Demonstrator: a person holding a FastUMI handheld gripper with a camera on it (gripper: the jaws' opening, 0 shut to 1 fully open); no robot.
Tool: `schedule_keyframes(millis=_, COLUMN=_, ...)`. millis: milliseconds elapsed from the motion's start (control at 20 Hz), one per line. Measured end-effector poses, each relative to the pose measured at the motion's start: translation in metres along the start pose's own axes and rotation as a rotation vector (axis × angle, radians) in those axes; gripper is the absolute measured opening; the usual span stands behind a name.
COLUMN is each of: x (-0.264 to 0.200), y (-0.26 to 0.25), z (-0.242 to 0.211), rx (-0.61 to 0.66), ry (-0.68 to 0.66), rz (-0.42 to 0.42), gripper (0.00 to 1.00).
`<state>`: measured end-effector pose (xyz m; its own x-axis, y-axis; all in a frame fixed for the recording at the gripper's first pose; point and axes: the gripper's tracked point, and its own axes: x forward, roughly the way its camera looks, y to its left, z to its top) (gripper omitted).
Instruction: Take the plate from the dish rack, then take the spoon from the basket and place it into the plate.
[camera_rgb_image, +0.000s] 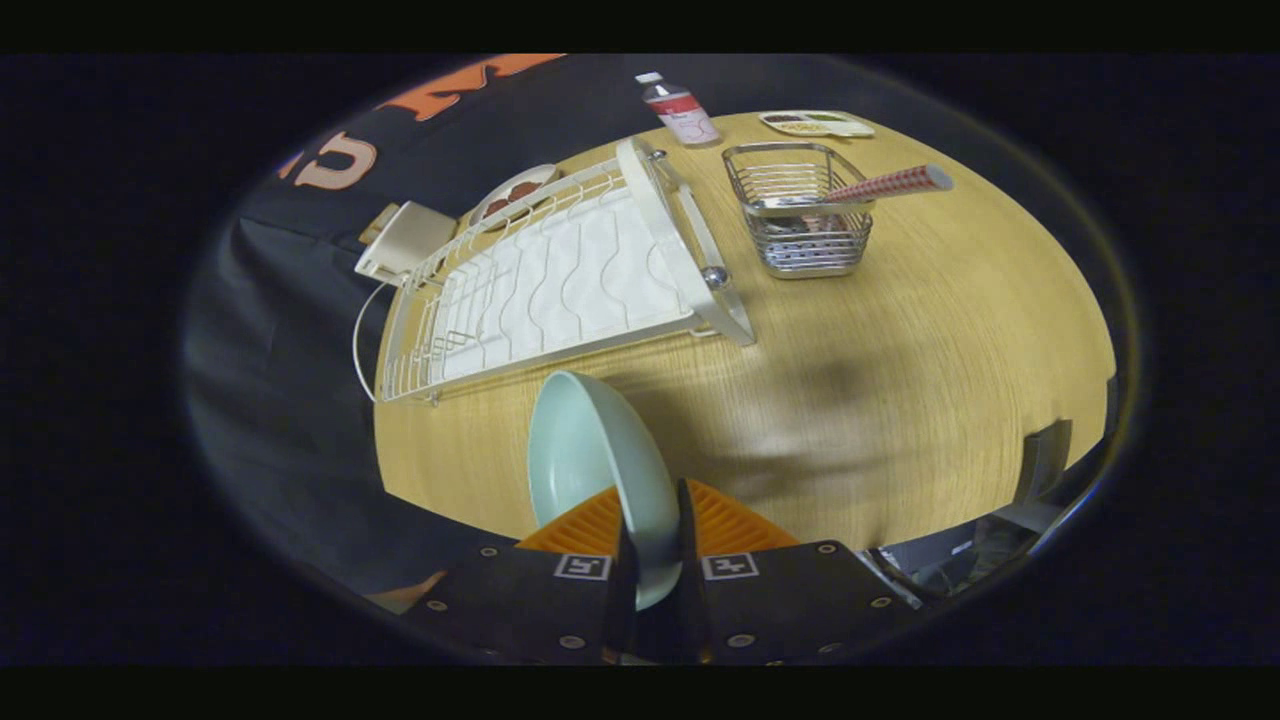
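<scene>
Plate (600, 465) clamped on edge in the tongs (655, 560), above the wooden surface (900, 380).
Its lower rim is hidden between the 2 fingers pressing it. Beyond, the dish rack (560, 280) lies near the basket (800, 210); the spoon (880, 187) pokes out, bowl end hard to make out inside. A bottle (680, 110) stands farther back.

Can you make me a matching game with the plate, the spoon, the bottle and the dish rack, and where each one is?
Things:
1. plate
2. spoon
3. bottle
4. dish rack

Places:
A. lying flat on the table, nothing in it
B. pinched between the gripper's fingers, standing on edge
C. standing at the table's far edge
D. sticking out of the wire basket

Pairs: 1-B, 2-D, 3-C, 4-A
</scene>
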<state>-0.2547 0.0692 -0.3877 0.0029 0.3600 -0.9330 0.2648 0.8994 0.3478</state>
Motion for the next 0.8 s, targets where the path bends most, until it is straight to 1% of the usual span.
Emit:
schedule_keyframes(millis=150, x=0.011, y=0.001, z=0.003, rx=0.026, ry=-0.007, rz=0.016, gripper=0.19)
schedule_keyframes(millis=300, x=0.023, y=-0.008, z=0.001, rx=0.059, ry=-0.008, rz=0.004, gripper=0.25)
schedule_keyframes(millis=350, x=0.026, y=-0.012, z=0.000, rx=0.067, ry=-0.010, rz=-0.007, gripper=0.28)
schedule_keyframes(millis=500, x=0.029, y=-0.032, z=0.002, rx=0.034, ry=-0.033, rz=-0.091, gripper=0.33)
schedule_keyframes(millis=550, x=0.028, y=-0.032, z=0.003, rx=0.033, ry=-0.036, rz=-0.086, gripper=0.35)
schedule_keyframes(millis=600, x=0.027, y=-0.028, z=0.005, rx=0.053, ry=-0.044, rz=-0.062, gripper=0.36)
schedule_keyframes(millis=650, x=0.028, y=-0.028, z=0.007, rx=0.069, ry=-0.051, rz=-0.056, gripper=0.37)
schedule_keyframes(millis=800, x=0.015, y=-0.028, z=0.023, rx=0.109, ry=-0.129, rz=-0.033, gripper=0.38)
